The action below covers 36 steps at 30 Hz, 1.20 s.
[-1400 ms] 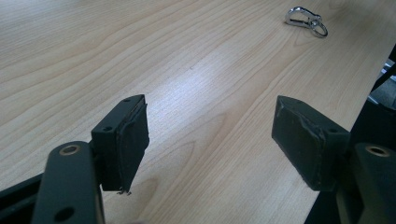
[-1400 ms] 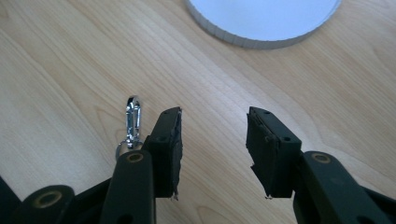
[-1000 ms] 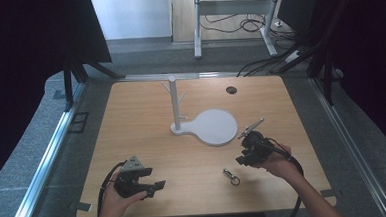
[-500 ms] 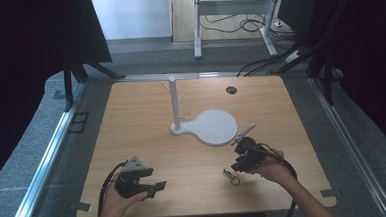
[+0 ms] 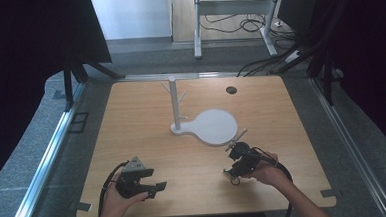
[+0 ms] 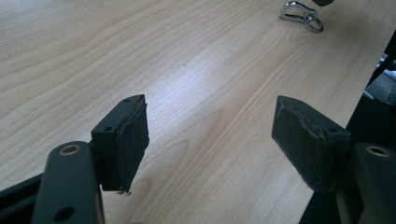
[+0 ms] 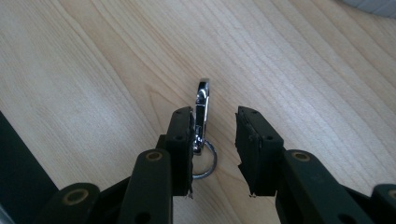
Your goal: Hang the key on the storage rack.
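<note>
A small silver snap clip [image 7: 201,105] with a key ring lies flat on the wooden table [image 5: 193,158]. My right gripper [image 7: 215,130] hangs over it, jaws pointing down. The jaws have just been closing, and the clip lies between them against the left pad; the right pad stands clear of it. From above, the right gripper [image 5: 233,174] is at the front right, on top of the clip [image 5: 229,177]. My left gripper [image 5: 157,187] rests open at the front left with nothing between its pads [image 6: 128,135]. The clip [image 6: 301,11] lies far ahead of it.
A white stand with pegs [image 5: 174,102] rises from a round white base [image 5: 214,127] at mid-table, just beyond the right hand. A small black hole [image 5: 231,90] sits at the back right. The table's front edge runs close behind both hands.
The right gripper has come left and down from beside the white base onto the clip, and its jaws have narrowed around it. The left gripper has stayed put.
</note>
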Each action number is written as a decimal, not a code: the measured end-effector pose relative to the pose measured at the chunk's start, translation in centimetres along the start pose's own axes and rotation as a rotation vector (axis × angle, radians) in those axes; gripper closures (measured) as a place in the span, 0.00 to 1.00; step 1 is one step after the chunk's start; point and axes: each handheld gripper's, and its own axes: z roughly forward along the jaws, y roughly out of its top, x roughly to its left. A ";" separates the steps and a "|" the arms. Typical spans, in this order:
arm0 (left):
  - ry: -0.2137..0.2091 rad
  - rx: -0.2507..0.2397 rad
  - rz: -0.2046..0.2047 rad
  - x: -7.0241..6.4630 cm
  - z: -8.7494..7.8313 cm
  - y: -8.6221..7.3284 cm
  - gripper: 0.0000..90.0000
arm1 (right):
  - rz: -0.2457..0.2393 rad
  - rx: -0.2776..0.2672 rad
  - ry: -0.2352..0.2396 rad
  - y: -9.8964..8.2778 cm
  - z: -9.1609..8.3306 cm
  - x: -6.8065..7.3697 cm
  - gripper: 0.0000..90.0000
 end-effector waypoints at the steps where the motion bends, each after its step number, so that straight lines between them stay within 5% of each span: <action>1: 0.001 -0.001 -0.001 0.0 0.0 0.0 0.31 | -0.003 0.001 0.003 0.0 0.1 0.0 0.74; 27: 0.002 -0.002 -0.002 0.0 -0.1 0.0 0.31 | -0.024 0.068 -0.004 0.4 2.3 0.5 0.82; 36: 0.004 0.001 -0.003 0.0 -0.1 0.0 0.31 | -0.029 0.090 -0.019 0.3 2.5 0.7 0.92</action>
